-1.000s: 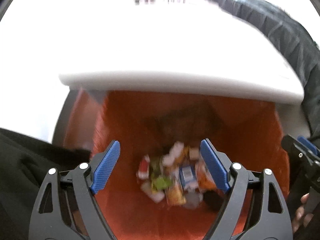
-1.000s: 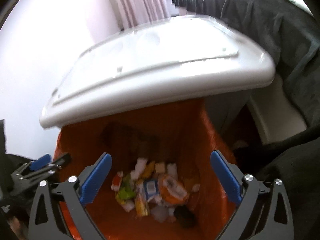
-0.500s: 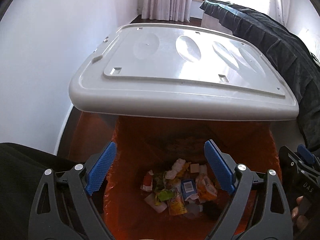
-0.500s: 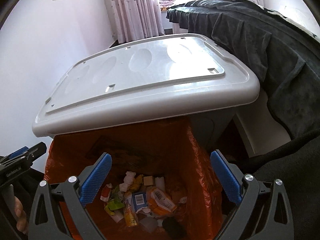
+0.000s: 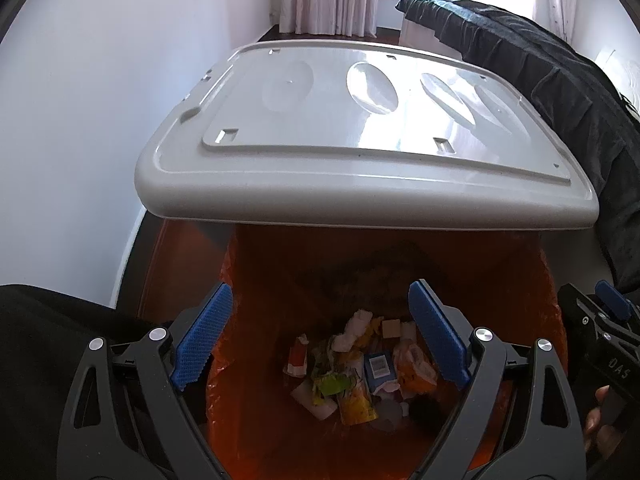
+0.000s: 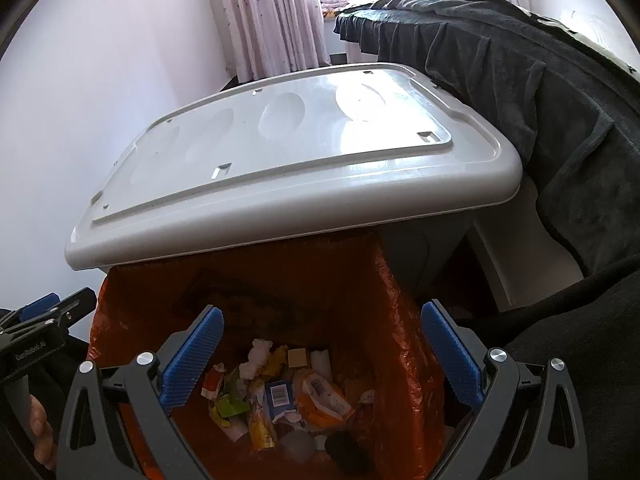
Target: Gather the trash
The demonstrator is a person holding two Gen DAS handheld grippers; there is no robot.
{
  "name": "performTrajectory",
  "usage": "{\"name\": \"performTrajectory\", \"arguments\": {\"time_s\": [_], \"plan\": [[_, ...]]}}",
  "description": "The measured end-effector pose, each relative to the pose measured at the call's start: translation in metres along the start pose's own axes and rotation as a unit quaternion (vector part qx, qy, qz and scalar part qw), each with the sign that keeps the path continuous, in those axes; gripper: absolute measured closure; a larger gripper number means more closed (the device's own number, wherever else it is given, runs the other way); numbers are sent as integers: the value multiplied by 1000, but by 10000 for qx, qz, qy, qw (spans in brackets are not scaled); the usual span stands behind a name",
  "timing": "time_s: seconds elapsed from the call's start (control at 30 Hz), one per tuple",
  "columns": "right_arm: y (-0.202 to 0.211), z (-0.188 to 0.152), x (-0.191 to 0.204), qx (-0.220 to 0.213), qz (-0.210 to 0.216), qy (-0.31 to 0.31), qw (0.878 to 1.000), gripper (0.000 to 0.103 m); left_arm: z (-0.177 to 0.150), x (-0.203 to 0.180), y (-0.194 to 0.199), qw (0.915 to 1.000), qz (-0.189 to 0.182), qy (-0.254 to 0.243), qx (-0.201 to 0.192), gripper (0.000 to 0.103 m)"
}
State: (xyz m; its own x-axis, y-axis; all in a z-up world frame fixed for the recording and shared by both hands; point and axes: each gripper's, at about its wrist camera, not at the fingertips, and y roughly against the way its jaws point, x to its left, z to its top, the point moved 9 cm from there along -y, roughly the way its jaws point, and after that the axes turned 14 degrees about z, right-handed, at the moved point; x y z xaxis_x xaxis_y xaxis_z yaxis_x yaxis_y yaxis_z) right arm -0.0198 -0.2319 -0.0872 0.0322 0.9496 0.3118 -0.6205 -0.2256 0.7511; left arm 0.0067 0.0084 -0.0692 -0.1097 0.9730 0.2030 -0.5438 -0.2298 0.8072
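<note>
pale walls, pink patterned curtain (image 6: 272, 20) at the far window, dark blanket (image 6: 540, 92) draped along the right. grey bin lid (image 5: 360, 136) tilted up over a bin with orange liner (image 6: 392, 320). trash (image 5: 360, 368) heaped on the liner bottom: wrappers, tissue, a blue-labelled packet. left gripper (image 5: 320, 340) and right gripper (image 6: 320, 356) hang over the opening, fingers spread wide, nothing between them; trash lies below the gaps. far liner wall shadowed under lid; small items hard to identify.
</note>
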Motion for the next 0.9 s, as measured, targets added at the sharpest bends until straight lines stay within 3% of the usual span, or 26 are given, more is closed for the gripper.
{"name": "performTrajectory", "arguments": {"time_s": [0.27, 0.3, 0.47, 0.9], "plan": [[-2, -2, 1, 48, 6, 10, 10000, 5, -2, 0, -2, 10000, -14, 44, 87, 15], [-2, -2, 1, 47, 5, 9, 10000, 5, -2, 2, -3, 9999, 30, 89, 98, 10], [-2, -2, 0, 48, 6, 13, 10000, 5, -3, 10, -6, 9995, 91, 266, 112, 9], [0, -1, -1, -43, -30, 13, 10000, 5, -8, 4, -9, 9996, 35, 123, 247, 9]]}}
